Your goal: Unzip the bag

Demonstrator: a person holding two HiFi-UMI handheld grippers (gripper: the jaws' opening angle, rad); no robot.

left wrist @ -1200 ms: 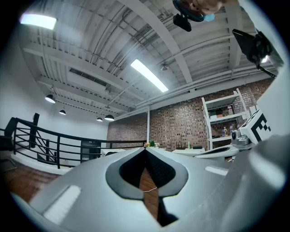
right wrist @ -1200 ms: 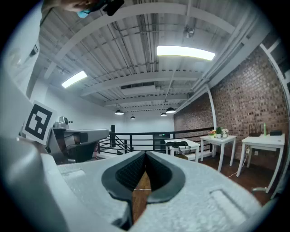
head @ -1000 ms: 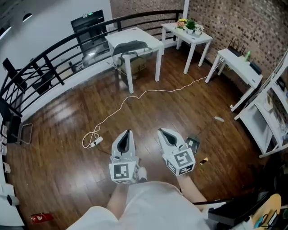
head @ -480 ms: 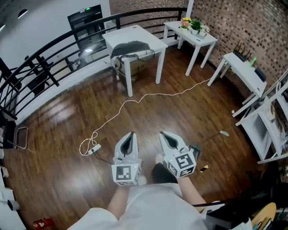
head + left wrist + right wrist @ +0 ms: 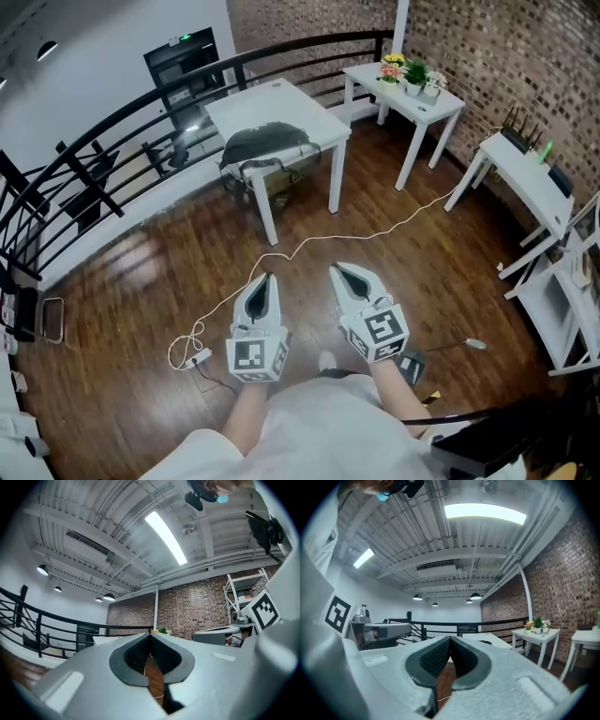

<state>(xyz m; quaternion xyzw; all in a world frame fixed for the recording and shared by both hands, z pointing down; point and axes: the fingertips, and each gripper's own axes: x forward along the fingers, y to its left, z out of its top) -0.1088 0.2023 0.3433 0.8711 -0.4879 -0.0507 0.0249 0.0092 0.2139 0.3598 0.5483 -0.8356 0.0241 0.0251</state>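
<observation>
Head view: bag (image 5: 267, 143) on surface (image 5: 281, 101) lies well ahead, in line with left gripper (image 5: 264, 281); right gripper (image 5: 342, 275) beside; both closed, empty.

Colour key.
Dark grey bag (image 5: 267, 141), white table (image 5: 311, 108), brown plank floor (image 5: 141, 281); black-and-white square markers (image 5: 255, 356) are borne by the grey left gripper (image 5: 267, 277) and right gripper (image 5: 336, 270).

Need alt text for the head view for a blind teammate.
The left hand-held gripper and right hand-held gripper are shut and empty above the wood floor, short of the dark bag on a white table ahead. A white cable trails across the floor.
</observation>
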